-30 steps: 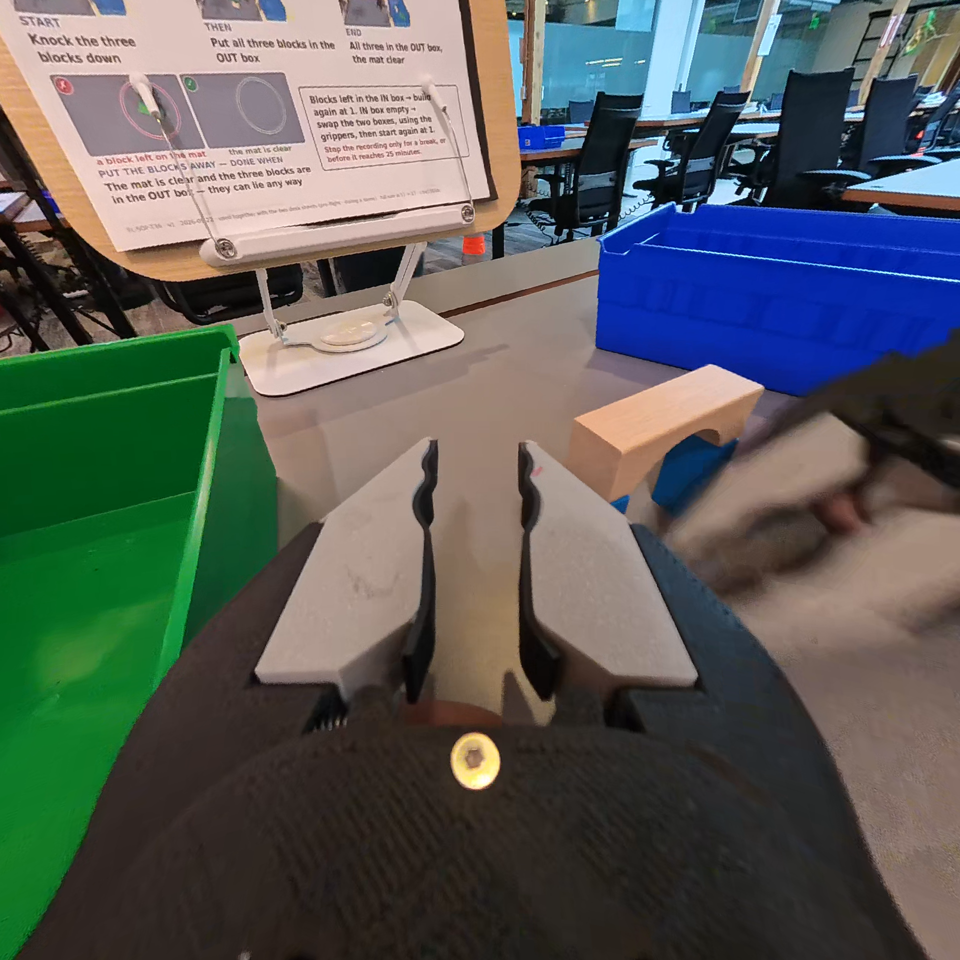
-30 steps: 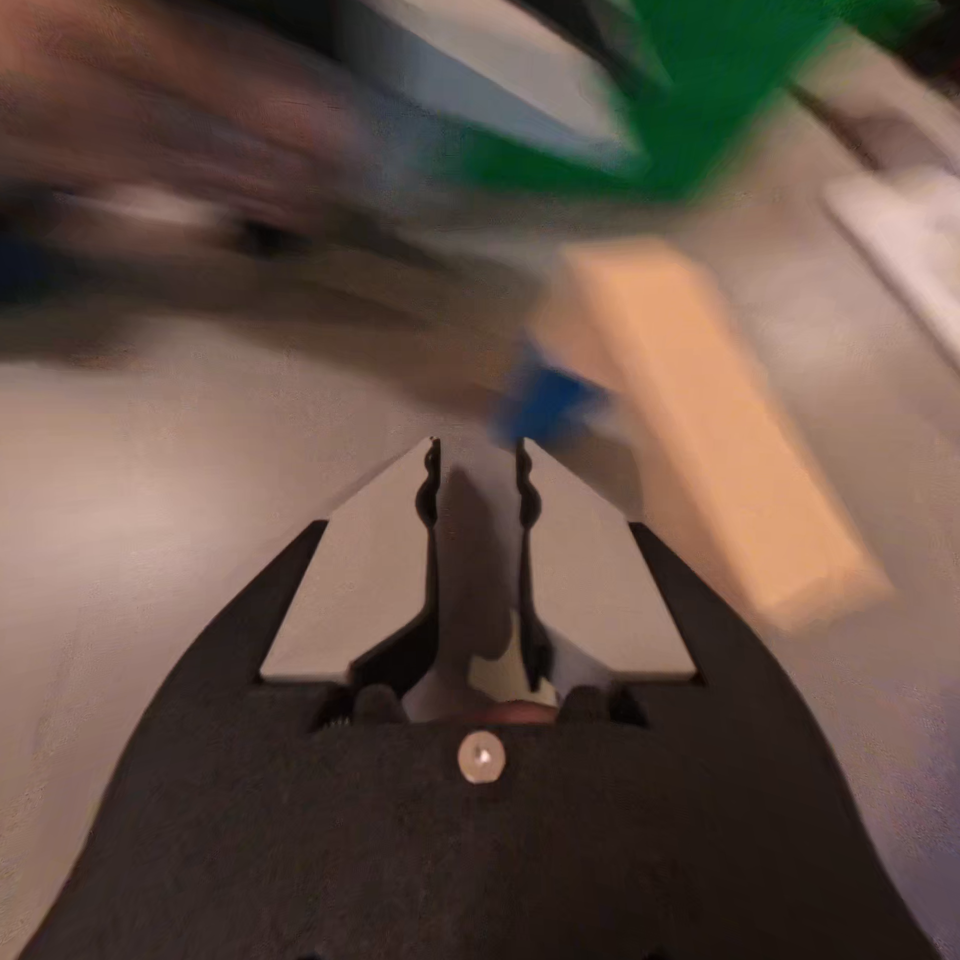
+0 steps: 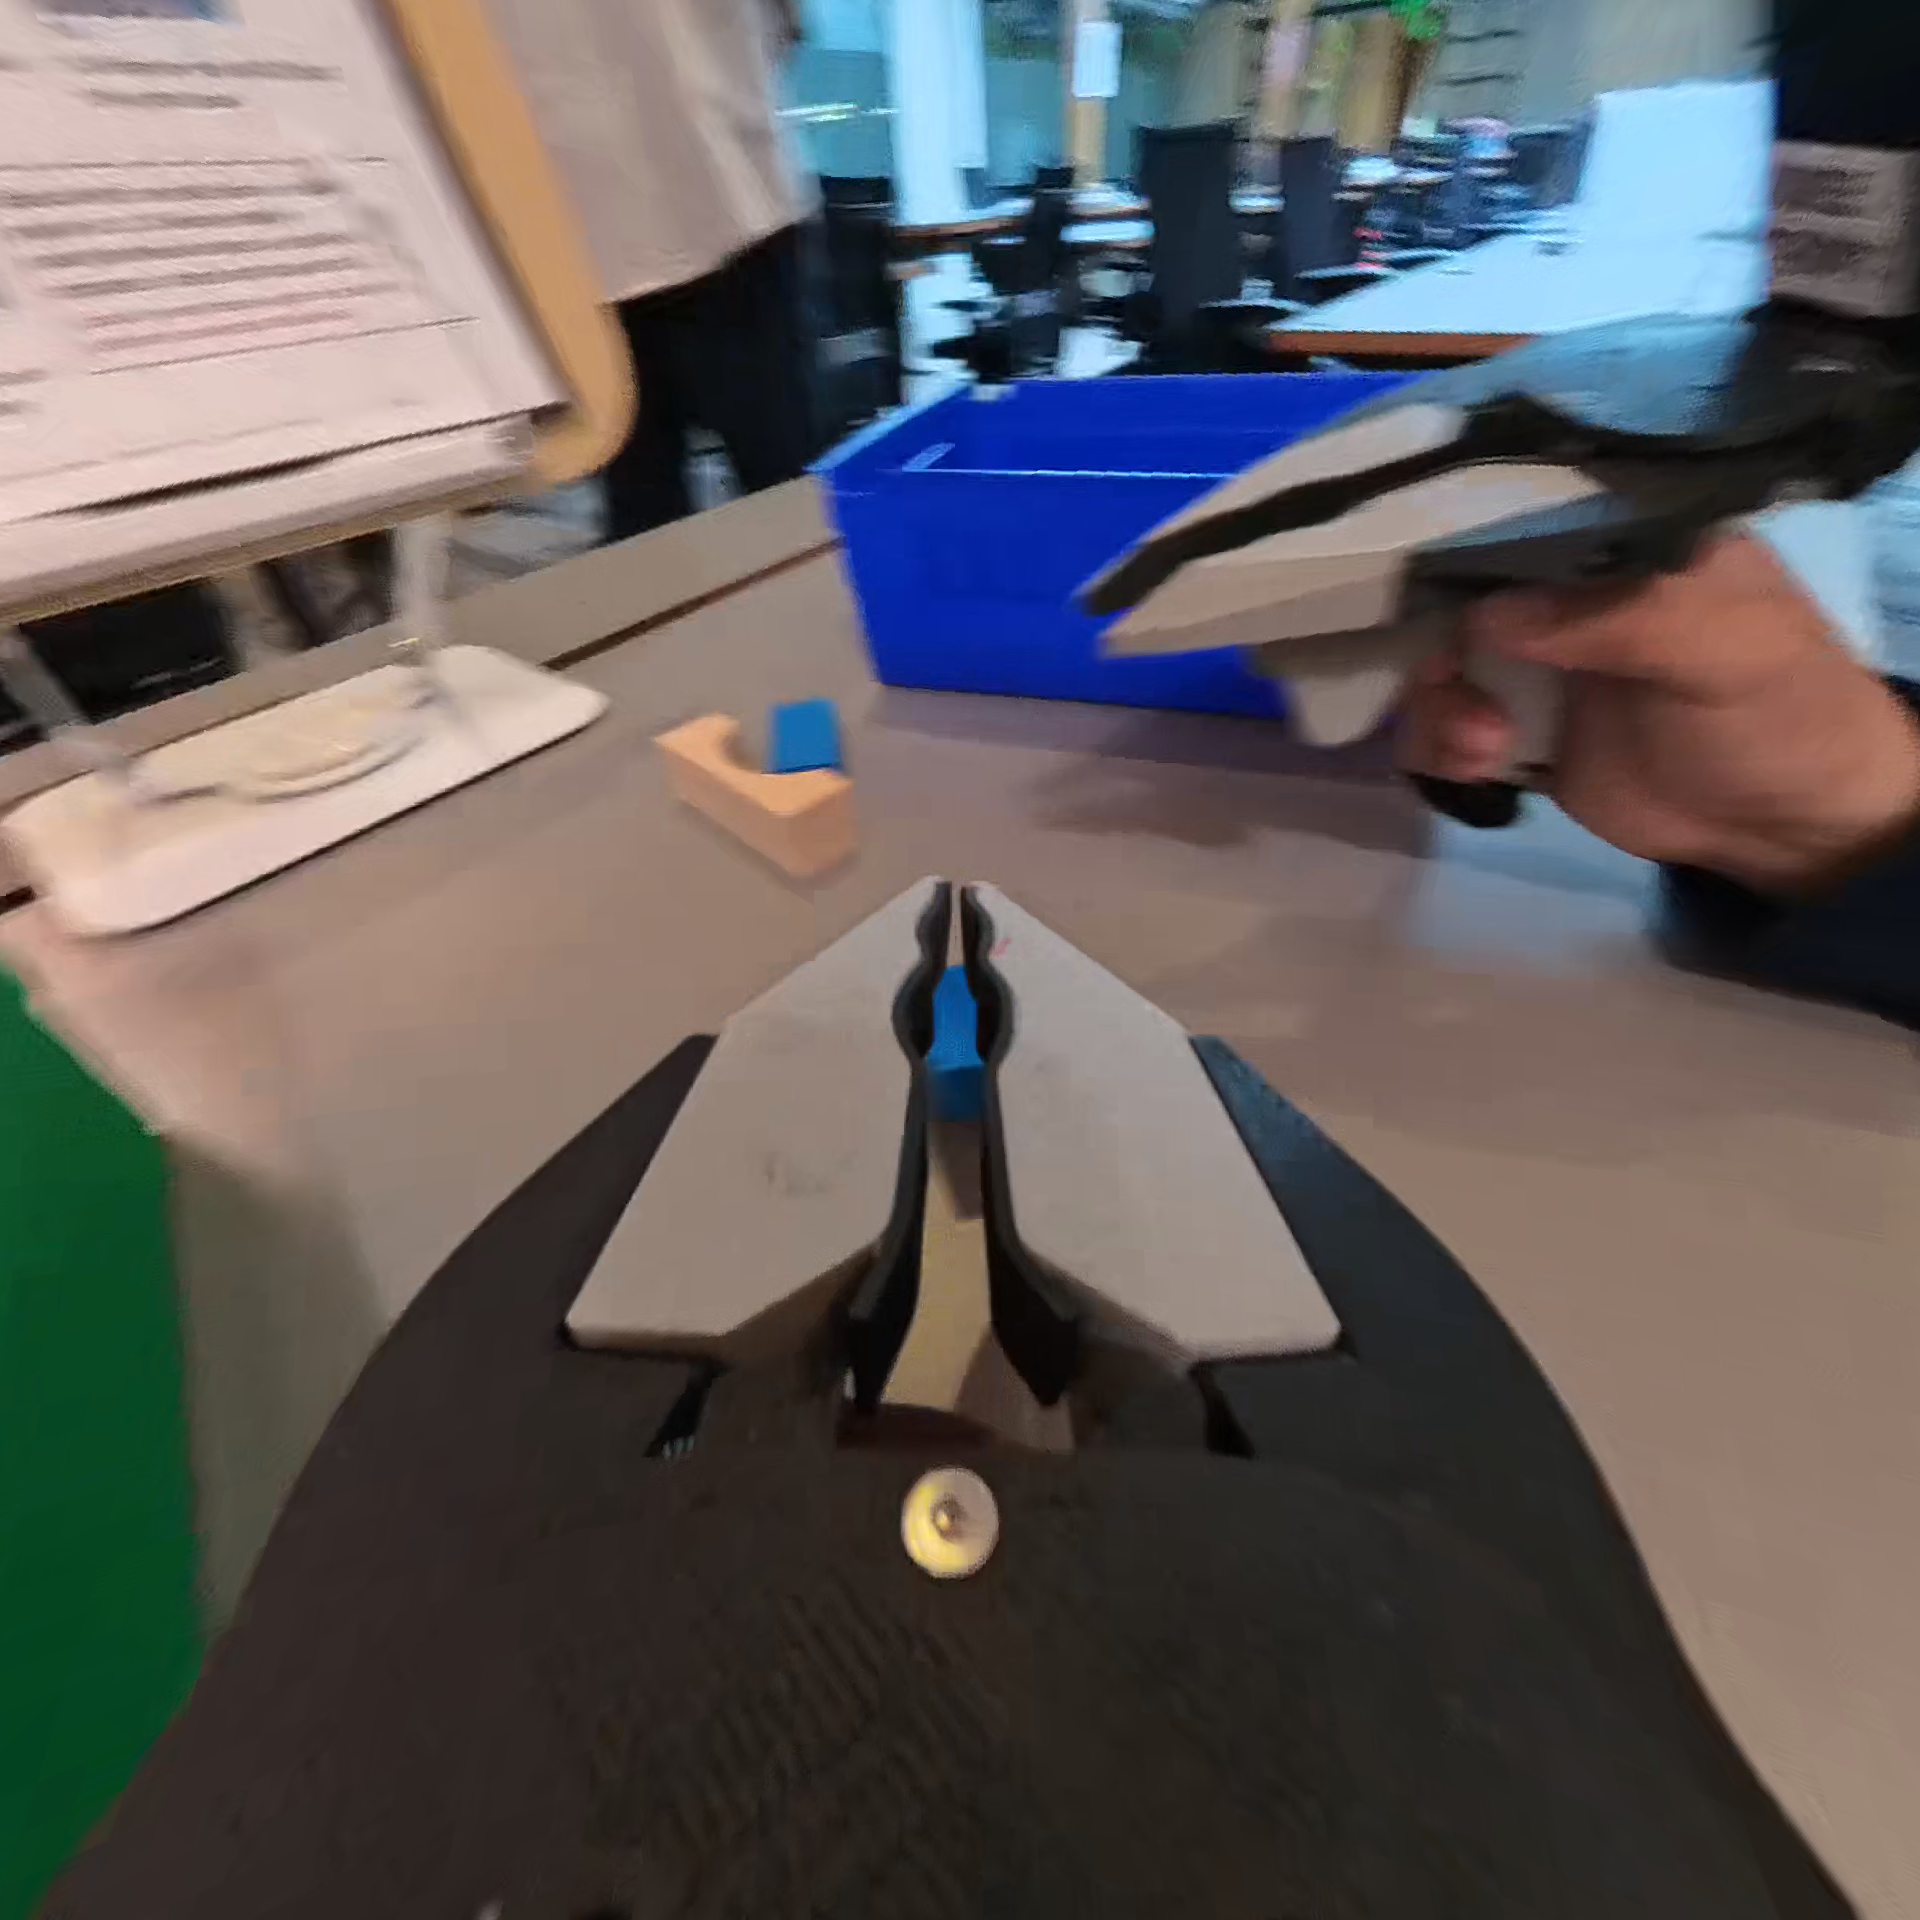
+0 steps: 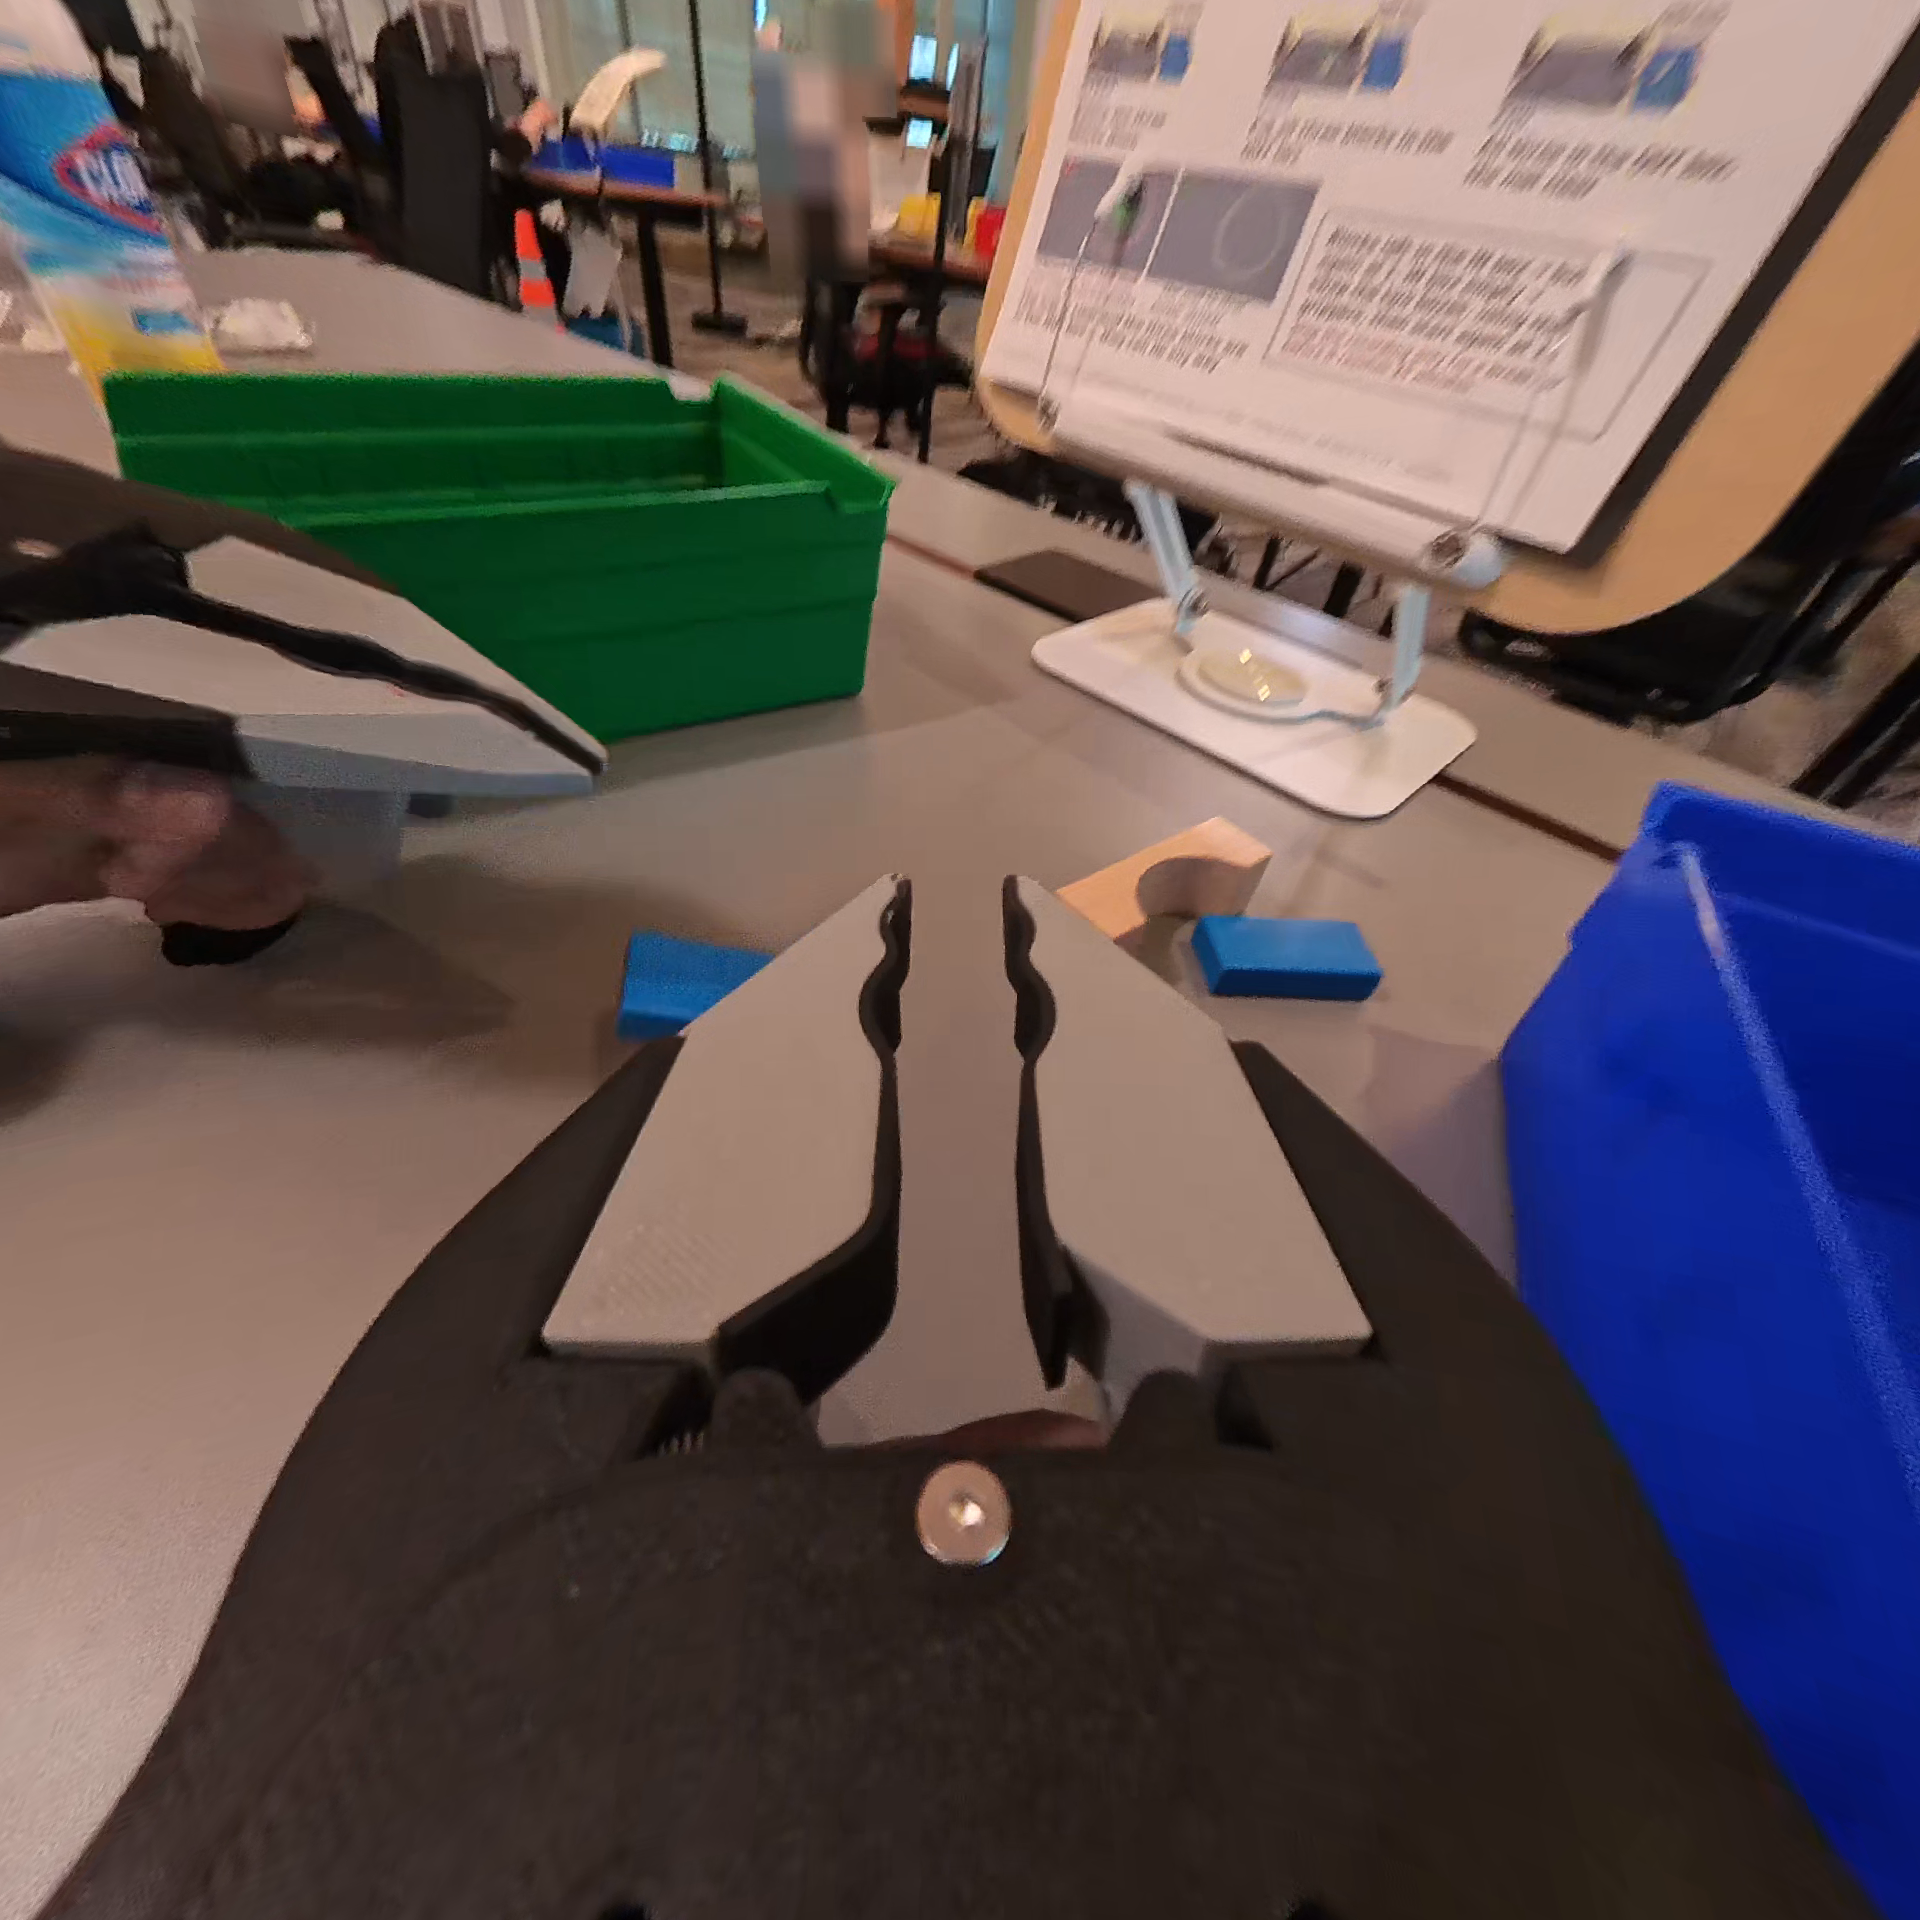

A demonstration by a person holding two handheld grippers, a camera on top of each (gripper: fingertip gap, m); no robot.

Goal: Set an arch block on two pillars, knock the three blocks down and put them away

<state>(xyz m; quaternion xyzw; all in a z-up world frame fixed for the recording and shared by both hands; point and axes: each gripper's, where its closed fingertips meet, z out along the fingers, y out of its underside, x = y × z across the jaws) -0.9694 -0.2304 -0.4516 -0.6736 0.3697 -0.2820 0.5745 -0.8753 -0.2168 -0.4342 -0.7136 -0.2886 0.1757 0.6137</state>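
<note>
**A:** Starting at our own tongs: the left gripper (image 3: 956,894) has its tips clenched together, low centre of its view. The blue sliver (image 3: 954,1023) showing behind the tips looks to us like a pillar lying on the table underneath, not something grasped.

**B:** Agreed. From the right wrist view that gripper sits at the left edge, closed and carrying nothing. Our right gripper (image 4: 956,894) is released, with bare table (image 4: 312,1143) showing between its fingers.

**A:** Moving outward, the wooden arch block (image 4: 1174,883) lies tipped on its side just right of centre. One blue pillar (image 4: 1288,956) lies flat right beside it. The other blue pillar (image 4: 681,982) lies flat left of centre, partly behind our right finger.

**B:** So the stack is down. A second ago the arch still sat raised on a blue pillar while the right gripper swept in as a blur. The left jaws stood apart then and have since closed. The right has pulled back and narrowed somewhat.

**A:** We judge the knock-down finished, with putting away still to do, since all three blocks are on the table.

**B:** Farther out, the green bin (image 4: 623,582) is at upper left and the blue bin (image 4: 1714,1143) at the right edge. The document stand (image 4: 1257,696) is at upper right. The left gripper would have to open again before it could pick anything up.
</note>
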